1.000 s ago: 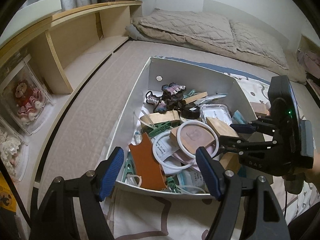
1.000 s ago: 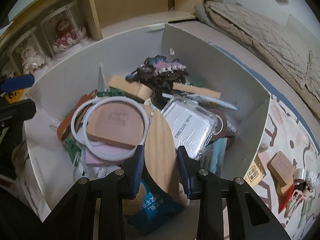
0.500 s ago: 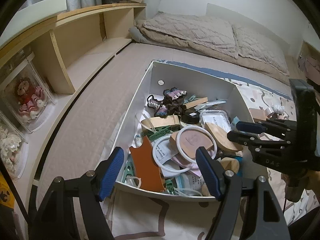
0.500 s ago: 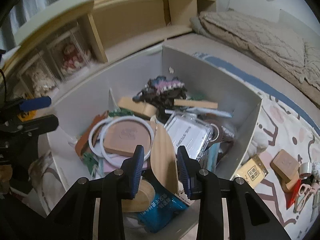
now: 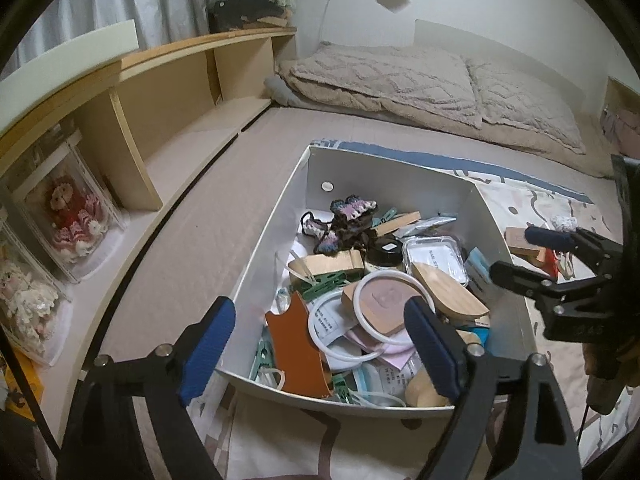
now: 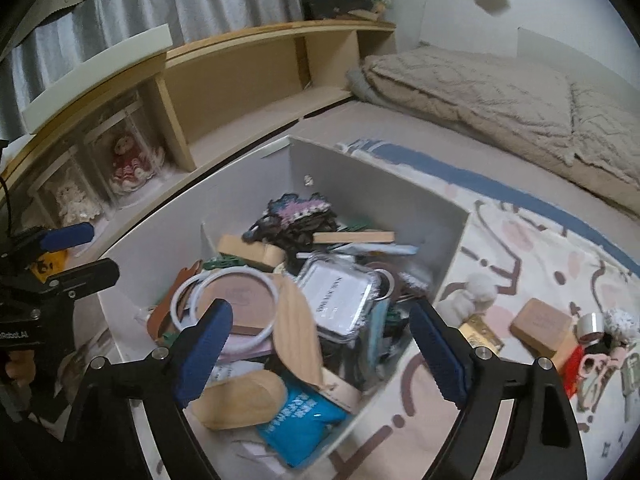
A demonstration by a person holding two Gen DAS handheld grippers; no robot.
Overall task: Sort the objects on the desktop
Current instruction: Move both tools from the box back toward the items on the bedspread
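We're popping the right gripper (image 6: 320, 352) jaws wide, dropping the wooden leaf (image 6: 298, 328) into the box (image 6: 452, 240); left gripper (image 5: 320, 352) hanging empty, released too.

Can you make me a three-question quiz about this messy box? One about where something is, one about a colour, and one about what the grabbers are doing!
1. Where is the white ring?
A. in the box
B. on the shelf
C. on the pillow

2. What colour are the gripper pads?
A. red
B. blue
C. yellow

3. What is the right gripper doing?
A. squeezing the ring
C. lifting the box
B. open, holding nothing

Answers:
1. A, the ring lies on the pile inside the white box.
2. B, both grippers show blue pads.
3. B, its jaws have just been opening and now stand wide; the wooden oval sits loose between them, untouched.
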